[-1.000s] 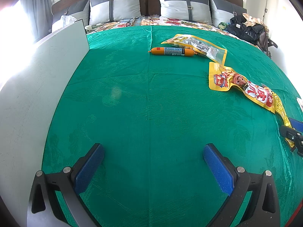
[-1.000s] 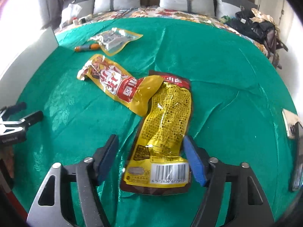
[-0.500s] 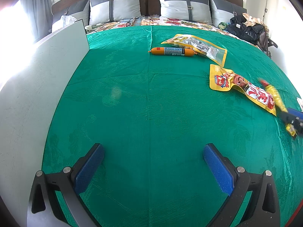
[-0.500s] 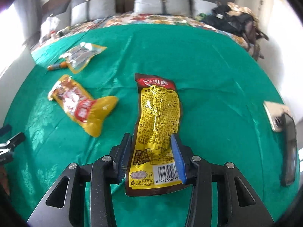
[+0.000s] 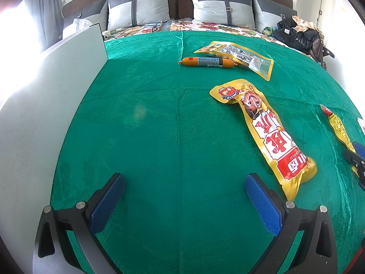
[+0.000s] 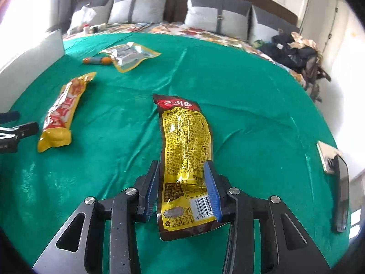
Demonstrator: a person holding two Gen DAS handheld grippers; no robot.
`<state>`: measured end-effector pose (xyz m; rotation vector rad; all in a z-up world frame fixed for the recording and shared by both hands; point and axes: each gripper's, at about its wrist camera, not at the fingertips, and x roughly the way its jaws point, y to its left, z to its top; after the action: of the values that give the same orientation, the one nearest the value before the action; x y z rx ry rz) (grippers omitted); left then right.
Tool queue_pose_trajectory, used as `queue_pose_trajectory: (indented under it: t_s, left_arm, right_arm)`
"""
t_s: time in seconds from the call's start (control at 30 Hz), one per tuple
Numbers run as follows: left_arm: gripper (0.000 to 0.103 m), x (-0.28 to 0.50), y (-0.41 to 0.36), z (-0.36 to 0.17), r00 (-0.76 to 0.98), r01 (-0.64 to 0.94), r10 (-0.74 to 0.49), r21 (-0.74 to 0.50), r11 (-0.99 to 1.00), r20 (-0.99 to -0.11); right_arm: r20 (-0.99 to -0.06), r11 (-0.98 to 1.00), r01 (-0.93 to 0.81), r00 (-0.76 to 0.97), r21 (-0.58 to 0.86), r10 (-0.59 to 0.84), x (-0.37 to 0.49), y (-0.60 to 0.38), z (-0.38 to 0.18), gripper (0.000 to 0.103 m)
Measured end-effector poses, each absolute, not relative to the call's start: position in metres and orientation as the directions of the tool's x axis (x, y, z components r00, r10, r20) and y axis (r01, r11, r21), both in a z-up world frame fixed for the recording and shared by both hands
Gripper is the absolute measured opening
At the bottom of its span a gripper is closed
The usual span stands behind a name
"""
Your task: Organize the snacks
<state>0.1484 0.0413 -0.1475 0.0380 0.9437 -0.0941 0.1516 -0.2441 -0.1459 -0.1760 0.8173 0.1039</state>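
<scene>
My right gripper [image 6: 181, 163] is shut on the lower end of a yellow snack packet [image 6: 187, 137] with a dark red top. The rest of the packet stretches forward over the green bedspread [image 6: 251, 96]. In the left wrist view only a strip of this packet [image 5: 337, 125] shows at the far right, beside the right gripper [image 5: 355, 157]. A yellow-and-red snack packet [image 5: 267, 132] lies flat to the left of it. Farther back lie an orange sausage stick [image 5: 206, 62] and a clear-windowed yellow pouch [image 5: 237, 54]. My left gripper [image 5: 184, 178] is open over bare cloth, holding nothing.
A white board [image 5: 45, 114] stands along the left edge of the bed. A dark phone [image 6: 341, 182] and a pale flat card [image 6: 326, 157] lie at the right edge. Grey pillows [image 5: 136, 9] line the headboard, and black bags [image 5: 296, 36] sit at the back right.
The right gripper's jaws narrowed onto the yellow packet and drew it rightward off the yellow-and-red packet, which now lies uncovered. The left gripper stayed put.
</scene>
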Motion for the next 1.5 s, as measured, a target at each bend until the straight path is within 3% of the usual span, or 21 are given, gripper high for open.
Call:
queue_pose_trajectory:
  t_s: [0.1,0.17,0.3,0.4,0.5,0.57,0.67,0.8,0.83,0.87,0.9,0.93,0.97,1.07,1.3,1.37,1.5]
  left_arm:
    - [0.103,0.148,0.041,-0.147,0.583,0.097,-0.065,-0.010,0.995,-0.810]
    - [0.103,0.148,0.042,-0.147,0.583,0.097,-0.066,-0.011,0.995,-0.810]
    - [0.103,0.148,0.042,-0.147,0.581,0.103,-0.073,-0.016,0.995,-0.811]
    - [0.103,0.142,0.045,-0.142,0.537,0.145,-0.148,-0.082,0.986,-0.830]
    - [0.103,0.135,0.051,-0.130,0.531,0.104,-0.301,-0.291,0.951,-0.792]
    - [0.103,0.141,0.040,-0.120,0.543,0.078,-0.349,-0.368,0.927,-0.764]
    - [0.103,0.167,0.006,-0.114,0.508,0.099,-0.333,-0.330,0.939,-0.795]
    - [0.102,0.202,-0.038,-0.128,0.468,0.115,-0.184,-0.147,0.982,-0.864]
    - [0.099,0.206,-0.042,-0.133,0.463,0.108,-0.147,-0.109,0.988,-0.874]
    - [0.087,0.208,-0.044,-0.137,0.457,0.107,-0.125,-0.085,0.991,-0.880]
    - [0.082,0.205,-0.046,-0.137,0.480,0.112,-0.091,-0.042,0.993,-0.873]
    - [0.064,0.200,-0.048,-0.136,0.499,0.140,-0.088,-0.020,0.990,-0.862]
    - [0.052,0.194,-0.048,-0.135,0.512,0.163,-0.089,-0.005,0.987,-0.854]
    - [0.048,0.174,-0.035,-0.131,0.489,0.210,-0.130,-0.028,0.977,-0.863]
    - [0.051,0.099,0.003,-0.130,0.477,0.286,-0.166,-0.026,0.958,-0.863]
    - [0.077,0.092,0.007,-0.132,0.478,0.292,-0.169,-0.025,0.956,-0.862]
    - [0.085,0.107,0.015,-0.139,0.502,0.222,-0.150,-0.040,0.974,-0.852]
  right_arm:
    - [-0.728,0.975,-0.168,0.686,-0.144,0.011,0.151,-0.241,-0.147,0.050]
    - [-0.732,0.980,-0.150,0.681,-0.127,0.009,0.152,-0.247,-0.146,0.060]
    - [-0.768,0.995,-0.094,0.634,0.044,0.094,0.164,-0.276,-0.149,0.083]
    - [-0.768,0.997,-0.070,0.635,0.040,0.076,0.164,-0.277,-0.150,0.085]
    - [-0.769,0.996,-0.073,0.634,0.040,0.078,0.164,-0.277,-0.151,0.086]
    - [-0.769,0.996,-0.073,0.634,0.041,0.078,0.164,-0.277,-0.151,0.087]
    - [-0.769,0.996,-0.074,0.634,0.041,0.078,0.164,-0.277,-0.151,0.087]
    - [-0.769,0.996,-0.074,0.634,0.041,0.079,0.164,-0.277,-0.150,0.087]
    - [-0.769,0.996,-0.074,0.634,0.041,0.079,0.164,-0.277,-0.151,0.087]
    - [-0.769,0.996,-0.074,0.634,0.041,0.078,0.164,-0.277,-0.151,0.087]
    - [-0.769,0.996,-0.074,0.634,0.041,0.079,0.164,-0.277,-0.150,0.087]
    - [-0.769,0.996,-0.074,0.634,0.041,0.079,0.164,-0.277,-0.151,0.087]
    - [-0.769,0.996,-0.074,0.634,0.041,0.078,0.164,-0.277,-0.151,0.087]
    - [-0.769,0.996,-0.073,0.634,0.041,0.079,0.164,-0.277,-0.150,0.087]
    - [-0.769,0.996,-0.073,0.634,0.041,0.078,0.164,-0.277,-0.150,0.087]
    - [-0.769,0.996,-0.073,0.634,0.041,0.078,0.164,-0.277,-0.150,0.087]
    - [-0.770,0.997,-0.071,0.634,0.038,0.075,0.164,-0.277,-0.151,0.087]
